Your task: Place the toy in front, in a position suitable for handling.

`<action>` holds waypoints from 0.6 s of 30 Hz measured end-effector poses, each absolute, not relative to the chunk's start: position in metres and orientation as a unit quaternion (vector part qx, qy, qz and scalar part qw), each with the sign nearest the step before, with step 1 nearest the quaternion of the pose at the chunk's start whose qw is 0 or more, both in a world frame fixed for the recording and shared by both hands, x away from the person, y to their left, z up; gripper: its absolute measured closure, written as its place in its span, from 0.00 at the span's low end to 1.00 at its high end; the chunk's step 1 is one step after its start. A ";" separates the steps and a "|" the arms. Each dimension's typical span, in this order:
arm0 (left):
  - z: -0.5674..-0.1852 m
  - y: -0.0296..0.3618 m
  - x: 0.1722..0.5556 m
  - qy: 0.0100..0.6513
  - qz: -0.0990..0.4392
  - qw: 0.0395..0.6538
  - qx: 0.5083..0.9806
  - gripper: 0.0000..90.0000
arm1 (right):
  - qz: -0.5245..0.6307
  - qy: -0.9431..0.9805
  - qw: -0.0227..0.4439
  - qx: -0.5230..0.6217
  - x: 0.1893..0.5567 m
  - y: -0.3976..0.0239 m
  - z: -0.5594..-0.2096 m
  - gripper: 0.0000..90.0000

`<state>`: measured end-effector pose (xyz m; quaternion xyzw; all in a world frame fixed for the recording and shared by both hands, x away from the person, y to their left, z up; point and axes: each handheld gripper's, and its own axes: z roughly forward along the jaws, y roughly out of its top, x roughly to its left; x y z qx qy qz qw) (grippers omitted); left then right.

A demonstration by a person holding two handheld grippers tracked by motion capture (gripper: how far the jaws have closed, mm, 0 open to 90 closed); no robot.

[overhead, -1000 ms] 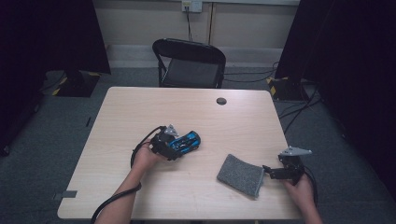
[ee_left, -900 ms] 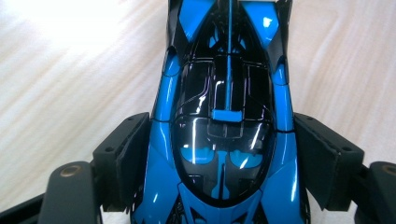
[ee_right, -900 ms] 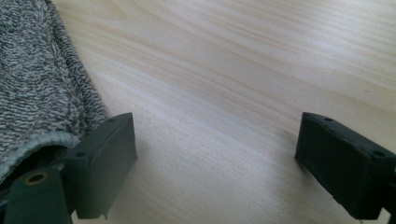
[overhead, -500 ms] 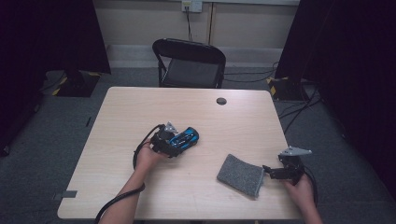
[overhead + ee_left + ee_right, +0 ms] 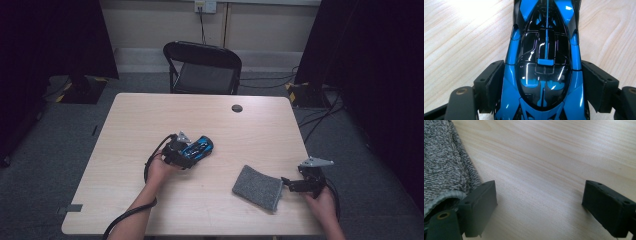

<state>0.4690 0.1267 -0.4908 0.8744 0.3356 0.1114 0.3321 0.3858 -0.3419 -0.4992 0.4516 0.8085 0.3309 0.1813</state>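
A blue and black toy car [image 5: 201, 147] lies on the wooden table [image 5: 150, 115], left of centre. My left gripper [image 5: 191, 153] is shut on it. In the left gripper view both black pads [image 5: 491, 85] press on the sides of the car [image 5: 545, 45], which points away from the camera. A folded grey cloth [image 5: 257, 187] lies near the front right of the table. Just right of it, my right gripper [image 5: 288, 184] rests low and open. In the right gripper view bare wood lies between the jaws of the right gripper [image 5: 539, 205], and the cloth [image 5: 441, 170] sits beside the left pad [image 5: 482, 205].
A small black round disc [image 5: 237, 108] sits near the table's far edge. A black folding chair [image 5: 202, 67] stands behind the table. Cables trail from both grippers over the front edge. Dark curtains hang at both sides.
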 end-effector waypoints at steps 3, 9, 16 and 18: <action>-0.490 0.126 0.470 0.335 0.109 0.329 0.876 0.27 | 0.331 0.808 0.181 0.452 0.386 -0.342 -0.499 0.13; -0.487 0.122 0.473 0.322 0.120 0.326 0.881 0.25 | 0.331 0.809 0.181 0.452 0.386 -0.342 -0.499 0.13; -0.481 0.116 0.480 0.326 0.124 0.331 0.877 0.21 | 0.331 0.809 0.181 0.451 0.386 -0.342 -0.499 0.13; -0.483 0.115 0.480 0.325 0.119 0.334 0.877 0.21 | 0.331 0.809 0.181 0.451 0.386 -0.342 -0.499 0.13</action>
